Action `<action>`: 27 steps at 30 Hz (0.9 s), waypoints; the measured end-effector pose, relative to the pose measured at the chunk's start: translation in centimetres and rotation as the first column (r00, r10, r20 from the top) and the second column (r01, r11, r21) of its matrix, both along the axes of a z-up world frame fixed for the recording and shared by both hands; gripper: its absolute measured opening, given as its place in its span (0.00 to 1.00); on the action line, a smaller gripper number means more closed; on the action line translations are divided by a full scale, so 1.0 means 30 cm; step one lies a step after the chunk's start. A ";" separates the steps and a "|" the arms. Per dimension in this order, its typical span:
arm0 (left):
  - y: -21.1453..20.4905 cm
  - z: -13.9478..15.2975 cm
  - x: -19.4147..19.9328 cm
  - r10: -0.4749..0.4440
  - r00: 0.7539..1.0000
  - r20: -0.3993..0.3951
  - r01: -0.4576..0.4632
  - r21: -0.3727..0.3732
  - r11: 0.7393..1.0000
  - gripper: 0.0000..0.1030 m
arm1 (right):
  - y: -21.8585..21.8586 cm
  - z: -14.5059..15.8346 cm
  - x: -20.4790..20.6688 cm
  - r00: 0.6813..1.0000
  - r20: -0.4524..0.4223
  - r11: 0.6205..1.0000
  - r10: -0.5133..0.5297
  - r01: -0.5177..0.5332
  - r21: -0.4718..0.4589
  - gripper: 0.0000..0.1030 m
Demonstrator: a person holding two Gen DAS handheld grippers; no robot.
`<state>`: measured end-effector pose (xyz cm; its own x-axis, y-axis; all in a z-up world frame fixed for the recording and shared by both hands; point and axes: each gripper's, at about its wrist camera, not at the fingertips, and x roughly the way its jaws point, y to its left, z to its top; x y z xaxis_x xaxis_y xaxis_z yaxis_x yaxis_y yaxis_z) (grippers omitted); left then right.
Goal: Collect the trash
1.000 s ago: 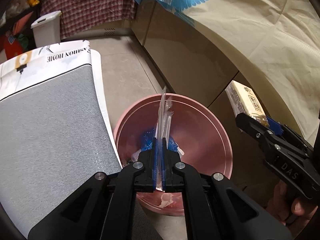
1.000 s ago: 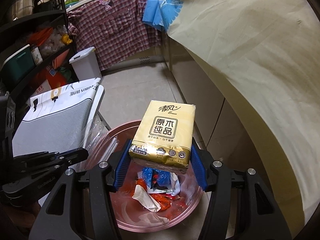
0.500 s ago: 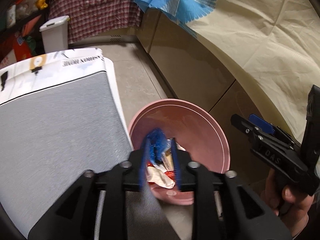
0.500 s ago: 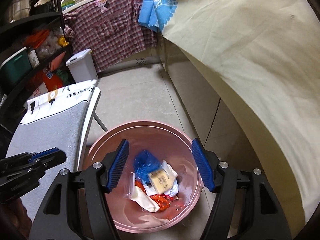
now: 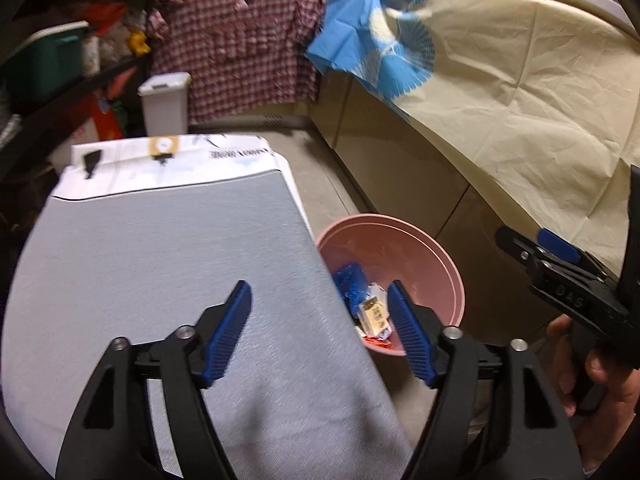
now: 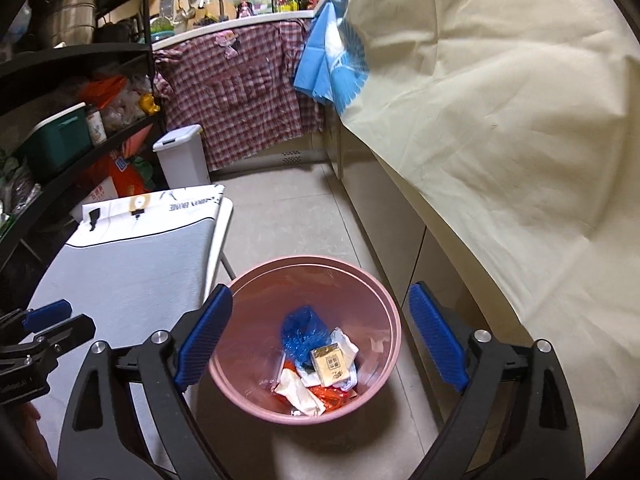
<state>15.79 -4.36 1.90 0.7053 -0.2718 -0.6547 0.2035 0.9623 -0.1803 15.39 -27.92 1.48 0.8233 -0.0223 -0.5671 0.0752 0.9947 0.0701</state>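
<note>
both grippers (image 5: 320, 320) (image 6: 320, 336) opening, empty, above pink bin (image 6: 384, 292).

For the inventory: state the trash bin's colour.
The trash bin is pink, seen best from the right wrist view.

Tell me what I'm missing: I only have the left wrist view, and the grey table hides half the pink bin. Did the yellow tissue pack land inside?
Observer: Yes. In the right wrist view the tissue pack lies in the pink bin, on top of the other trash.
Operator: What is under it?
Observer: A crumpled blue bag, white paper scraps and an orange wrapper.
Operator: Is the right gripper carrying anything?
Observer: No. The right gripper is empty, its jaws opening above the bin.
</note>
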 end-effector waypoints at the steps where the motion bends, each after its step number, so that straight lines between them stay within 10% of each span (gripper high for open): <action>1: 0.008 0.005 -0.023 0.011 1.000 0.011 -0.011 0.003 1.000 0.74 | 0.007 0.004 -0.027 1.000 0.005 1.000 0.003 -0.003 0.004 0.90; 12: 0.047 0.000 -0.206 0.077 0.997 -0.012 -0.077 0.027 0.997 0.92 | 0.060 0.025 -0.263 0.999 0.047 1.000 0.011 -0.010 -0.014 0.95; 27: 0.066 -0.040 -0.328 0.128 0.991 0.028 -0.129 0.077 0.989 0.92 | 0.095 -0.014 -0.311 1.000 -0.019 0.996 -0.011 0.010 -0.088 0.95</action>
<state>5.95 -2.37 0.70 0.7459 -0.1267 -0.6539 0.0803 0.9917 -0.1005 6.06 -25.07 1.05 0.8118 -0.0815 -0.5782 0.0862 0.9961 -0.0194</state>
